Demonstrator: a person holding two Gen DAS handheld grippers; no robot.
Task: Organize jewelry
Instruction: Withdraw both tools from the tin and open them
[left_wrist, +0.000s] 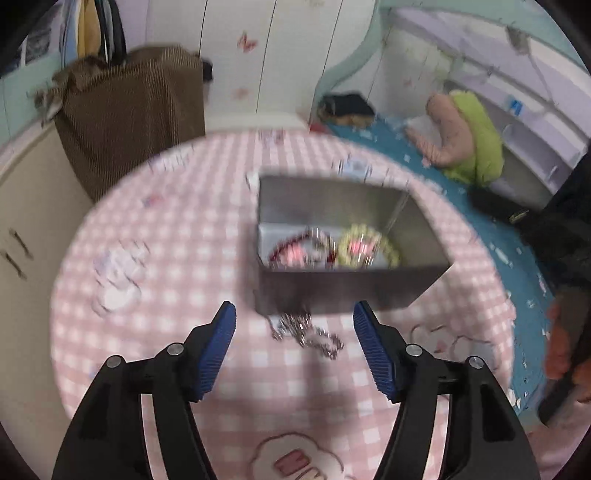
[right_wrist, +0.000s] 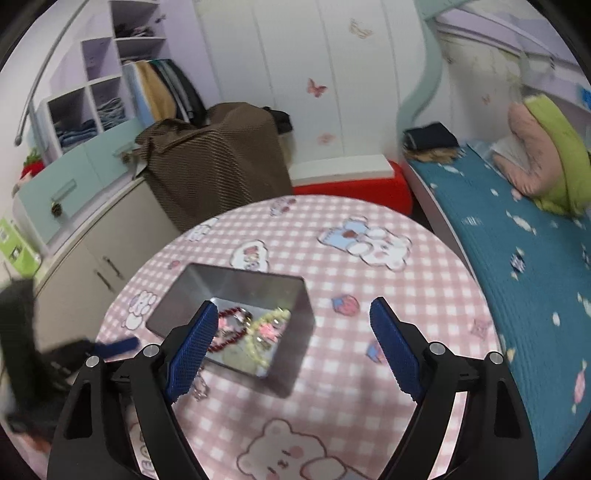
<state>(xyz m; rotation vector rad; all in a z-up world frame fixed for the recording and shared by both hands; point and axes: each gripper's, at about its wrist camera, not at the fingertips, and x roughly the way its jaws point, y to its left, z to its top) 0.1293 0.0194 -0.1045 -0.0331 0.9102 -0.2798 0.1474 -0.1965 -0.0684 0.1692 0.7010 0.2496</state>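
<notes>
1. Left gripper (left_wrist: 294, 314) is wide open with nothing in it, hanging over the pink checked table (left_wrist: 177, 258) and lined up on a silver chain (left_wrist: 306, 332).
2. The chain is lying loose on the cloth, just in front of the near wall of the metal tin (left_wrist: 351, 291), outside it. The shot's blurry, so I can't tell if it touches the tin.
3. The tin already has a red bracelet (right_wrist: 229, 328) on the left and a pale beaded one (right_wrist: 266, 332) on the right.
4. Right gripper (right_wrist: 291, 347) is also spread wide and empty, parked off to the tin's right.
5. My read: most of it is sorted and the chain is the leftover. Next move looks like dropping the left gripper, pinching the bunched links, then lifting them over the near wall.
</notes>
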